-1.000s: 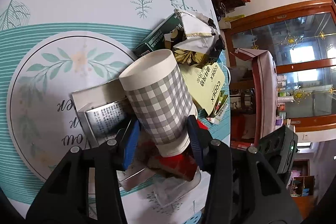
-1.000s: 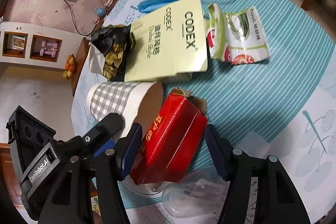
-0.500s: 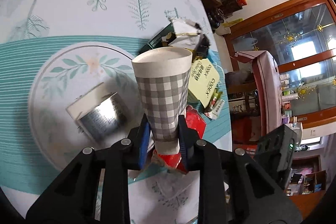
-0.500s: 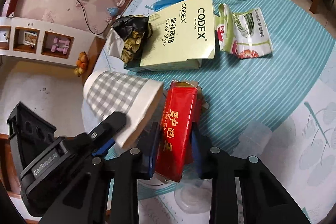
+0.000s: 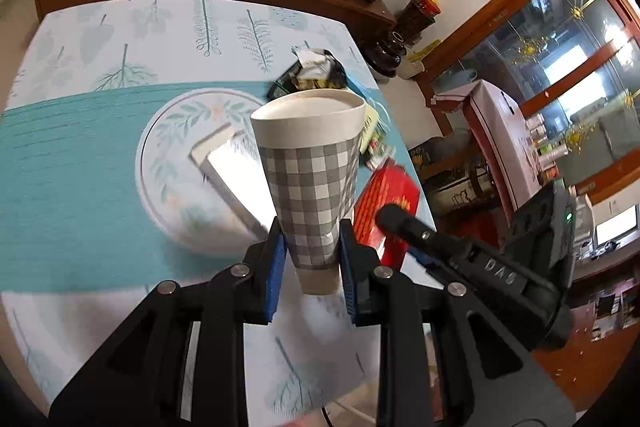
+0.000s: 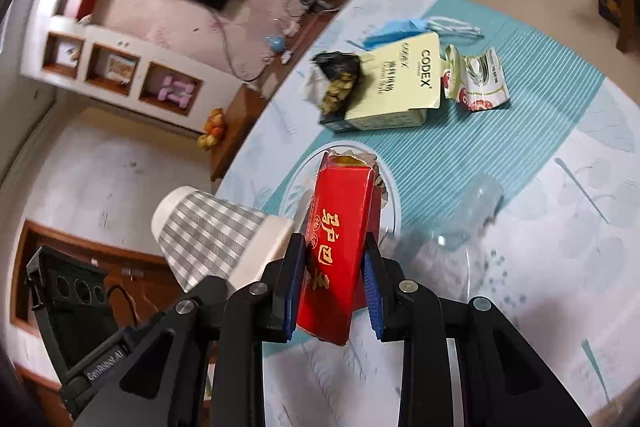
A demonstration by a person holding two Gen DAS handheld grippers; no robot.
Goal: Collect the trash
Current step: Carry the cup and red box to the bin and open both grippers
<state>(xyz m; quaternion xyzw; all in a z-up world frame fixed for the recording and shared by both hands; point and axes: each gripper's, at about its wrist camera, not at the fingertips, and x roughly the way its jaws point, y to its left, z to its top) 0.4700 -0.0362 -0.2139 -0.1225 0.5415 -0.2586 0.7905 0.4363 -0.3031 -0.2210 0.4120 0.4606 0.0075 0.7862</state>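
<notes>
Left fingers [image 5: 312, 263]: closed tight on the narrow base of the checked paper cup [image 5: 310, 179], one blue pad on either side; the cup stands mouth-up between them, clear of the tabletop [image 5: 80, 187].
Right fingers [image 6: 334, 281]: clamped on the long sides of the red carton [image 6: 340, 247], which juts forward past the tips with its torn end farthest out, also held off the cloth.
Carrying well: I'd keep both grips as they are and move smoothly; the cup is pinched at its thinnest end, so a jolt could swing its wide mouth sideways, and squeezing harder would likely buckle the paper.
Cup: thin card, tapered, grey-and-white check with a plain white rim and foot.
Carton: glossy red card with gold characters, ragged where it was ripped open, looks light and empty.
Just beyond the left fingertips: a silvery flat box [image 5: 236, 179], foil-shiny and blurred, lying on the round leaf motif.
Right of the right fingers: a clear plastic cup [image 6: 468, 215], nearly invisible on the cloth.
Farther ahead: a pale yellow box [image 6: 400, 87], a dark crumpled wrapper [image 6: 338, 83] on it, a glossy green-and-white packet [image 6: 480, 83], and a blue face mask [image 6: 404, 29] behind.
Left to gather: those, by my reckoning.
</notes>
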